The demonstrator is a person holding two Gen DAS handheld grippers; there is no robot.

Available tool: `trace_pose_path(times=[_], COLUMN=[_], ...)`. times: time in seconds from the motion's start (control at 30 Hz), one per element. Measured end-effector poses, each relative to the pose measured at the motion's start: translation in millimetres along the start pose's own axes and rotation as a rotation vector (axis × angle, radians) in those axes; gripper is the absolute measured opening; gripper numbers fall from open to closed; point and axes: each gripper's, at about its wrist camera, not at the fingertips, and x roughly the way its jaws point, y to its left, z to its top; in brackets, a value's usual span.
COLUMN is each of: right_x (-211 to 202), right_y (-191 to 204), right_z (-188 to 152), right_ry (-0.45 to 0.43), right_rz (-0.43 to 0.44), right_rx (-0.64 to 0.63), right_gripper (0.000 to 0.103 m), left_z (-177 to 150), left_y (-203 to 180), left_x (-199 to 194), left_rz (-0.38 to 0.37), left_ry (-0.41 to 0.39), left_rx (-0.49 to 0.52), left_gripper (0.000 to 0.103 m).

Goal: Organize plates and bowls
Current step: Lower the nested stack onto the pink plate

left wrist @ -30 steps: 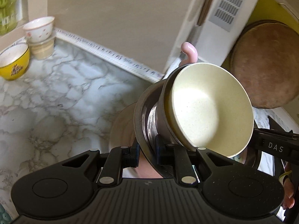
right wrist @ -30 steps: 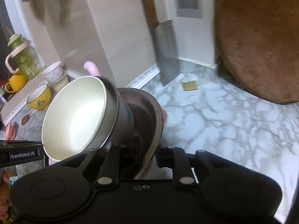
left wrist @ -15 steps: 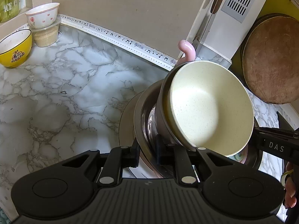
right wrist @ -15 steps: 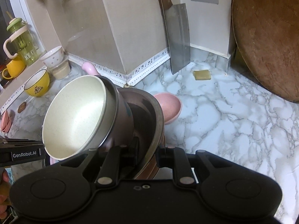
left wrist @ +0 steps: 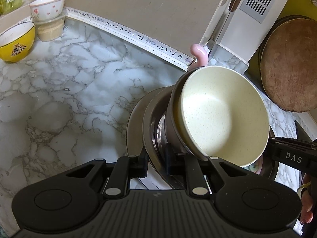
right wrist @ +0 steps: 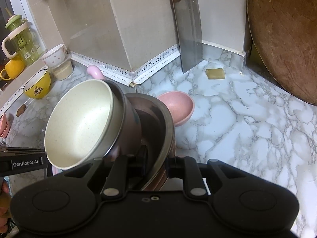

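Two grippers clamp one stack of dishes from opposite sides, above a marble counter (left wrist: 65,103). Left gripper (left wrist: 156,159): jaws closed on rim of steel plate (left wrist: 147,130), one finger each side of rim. Right gripper (right wrist: 156,161): jaws closed on same plate (right wrist: 166,130) at its opposite edge; its body shows at right edge of left view, and the left tool's body at left edge of right view.

Stack, tilted: cream bowl (left wrist: 223,115) nested in a steel bowl (left wrist: 174,123), both resting in the plate; further discs under the plate, kind unclear. Cream bowl (right wrist: 79,123) opens toward left in right view.

Pink bowl (right wrist: 178,107) on counter (right wrist: 247,123) just behind stack, near wall corner. Pink handle (left wrist: 200,54) rises behind stack at wall edge.

Counter's far-left corner: yellow bowl (left wrist: 16,39); white bowl (left wrist: 47,7) stacked on a container (left wrist: 51,29). Yellow mug (right wrist: 12,68) and green jug (right wrist: 21,39) on ledge beyond.

Cleaver (right wrist: 189,33) leans on back wall; sponge (right wrist: 215,73) lies near it. Wood board (right wrist: 283,39) leans at right edge.
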Motion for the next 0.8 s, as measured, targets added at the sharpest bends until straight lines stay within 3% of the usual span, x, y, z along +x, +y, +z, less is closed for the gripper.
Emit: trace_pose_path(times=[0.23, 0.7, 0.8], right_x=[4, -25, -34], right_y=[-5, -13, -13], right_z=[0, -4, -5], right_ry=[0.037, -0.008, -0.029], right_rz=[-0.011, 0.039, 0.051], right_rx=[0.017, -0.01, -0.028], right_gripper=[0.019, 0.02, 0.021], left_z=[0, -7, -11], left_y=[0, -7, -8], left_x=[1, -17, -25], left_rz=[0.005, 0.068, 0.088], left_ry=[-0.017, -0.057, -0.071], left_rx=[0.001, 0.003, -0.008], left_gripper=[0.015, 0.016, 0.025])
